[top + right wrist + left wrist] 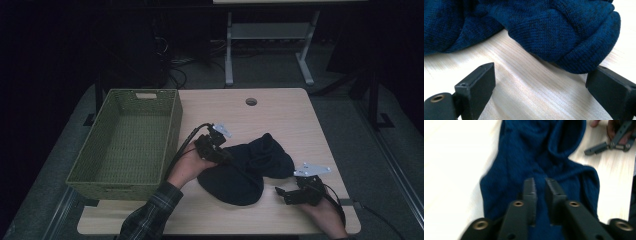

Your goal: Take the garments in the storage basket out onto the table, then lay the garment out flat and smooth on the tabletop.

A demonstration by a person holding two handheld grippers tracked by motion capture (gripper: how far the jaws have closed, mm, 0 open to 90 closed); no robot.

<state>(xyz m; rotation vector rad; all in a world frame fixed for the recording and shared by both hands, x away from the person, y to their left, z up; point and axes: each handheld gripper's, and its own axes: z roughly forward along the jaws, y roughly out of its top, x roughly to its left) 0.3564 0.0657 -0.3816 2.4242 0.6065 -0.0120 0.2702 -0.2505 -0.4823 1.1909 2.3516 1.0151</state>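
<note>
Here the left claw [540,186], nearly pressed together, hovers over the dark blue knitted garment [541,157] on the pale wooden worktop [280,115]; the right claw [544,82] rests spread wide just beside its folded edge.

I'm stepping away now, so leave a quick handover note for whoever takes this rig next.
Left hand-held gripper: jaws nearly shut over the dark blue knit garment; a firm pinch can't be confirmed.
Right hand-held gripper: open, on the table beside the garment's rolled edge, holding nothing.
Green woven basket: at the table's left, nothing in it.
Done: nothing stowed.
Left: probably gather the garment and move it to the basket.
</note>
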